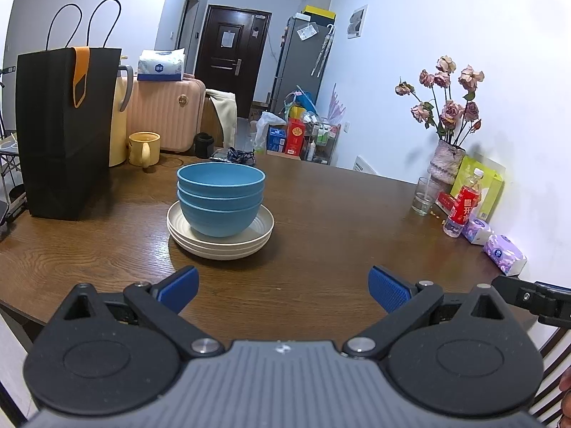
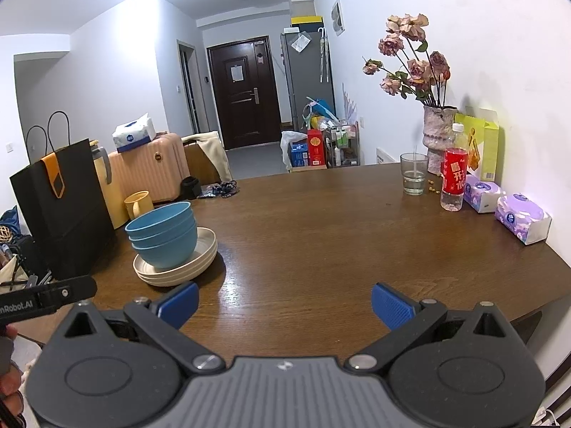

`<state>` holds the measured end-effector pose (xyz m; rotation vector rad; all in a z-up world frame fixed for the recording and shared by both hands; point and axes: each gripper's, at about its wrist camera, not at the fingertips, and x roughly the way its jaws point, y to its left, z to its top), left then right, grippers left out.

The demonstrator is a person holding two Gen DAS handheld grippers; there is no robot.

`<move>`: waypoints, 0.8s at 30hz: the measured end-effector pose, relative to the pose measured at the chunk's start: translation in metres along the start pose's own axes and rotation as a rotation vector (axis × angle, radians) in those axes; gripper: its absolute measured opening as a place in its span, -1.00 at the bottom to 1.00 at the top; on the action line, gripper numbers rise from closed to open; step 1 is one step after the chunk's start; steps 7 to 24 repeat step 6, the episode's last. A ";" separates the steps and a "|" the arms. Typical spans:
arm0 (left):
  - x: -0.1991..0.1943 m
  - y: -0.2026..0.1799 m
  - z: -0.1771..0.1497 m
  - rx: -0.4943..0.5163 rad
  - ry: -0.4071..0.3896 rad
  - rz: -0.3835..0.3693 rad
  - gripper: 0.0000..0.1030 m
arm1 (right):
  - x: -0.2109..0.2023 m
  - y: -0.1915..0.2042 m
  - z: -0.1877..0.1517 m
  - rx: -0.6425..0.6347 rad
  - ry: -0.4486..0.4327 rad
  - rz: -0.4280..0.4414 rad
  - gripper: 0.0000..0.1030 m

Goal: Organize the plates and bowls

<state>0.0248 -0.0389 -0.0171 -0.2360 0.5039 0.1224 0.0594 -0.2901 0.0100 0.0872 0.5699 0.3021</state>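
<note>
Blue bowls (image 1: 221,199), three of them nested upright, sit on a stack of cream plates (image 1: 220,235) on the wooden table (image 1: 339,214). In the left wrist view this pile lies just left of centre, in the middle of the frame; in the right wrist view the bowls and plates appear at the left, about halfway down. The lowest bowl rests inside the top plate, and the plate rims show around it on all sides.

Left tongs (image 1: 283,290) hang over the near edge of the table at the bottom of their frame, blue pads (image 1: 178,289) spread wide apart with nothing between them, short of the plates. Right tongs (image 2: 284,303) are likewise spread wide and empty, low in their frame, with bare wood ahead; the pile lies to the upper left of their left pad.

Behind the pile to the left stands a black paper bag (image 1: 64,132) with an orange tab, and beside it a yellow mug (image 1: 143,149). A pink suitcase (image 1: 166,117) with a tissue pack on top stands beyond the table's far edge. Along the right side of the frame, by the white wall, are a vase of dried roses (image 2: 437,135), a drinking glass (image 2: 414,174), a red-labelled bottle (image 2: 454,174) and purple tissue packs (image 2: 523,218).
</note>
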 end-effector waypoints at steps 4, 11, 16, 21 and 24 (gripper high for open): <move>-0.001 0.001 0.000 0.003 -0.011 -0.018 1.00 | 0.001 0.000 0.000 0.002 0.001 0.000 1.00; 0.000 0.001 0.000 0.009 -0.009 -0.023 1.00 | 0.001 -0.001 0.000 0.004 0.003 0.000 1.00; 0.000 0.001 0.000 0.009 -0.009 -0.023 1.00 | 0.001 -0.001 0.000 0.004 0.003 0.000 1.00; 0.000 0.001 0.000 0.009 -0.009 -0.023 1.00 | 0.001 -0.001 0.000 0.004 0.003 0.000 1.00; 0.000 0.001 0.000 0.009 -0.009 -0.023 1.00 | 0.001 -0.001 0.000 0.004 0.003 0.000 1.00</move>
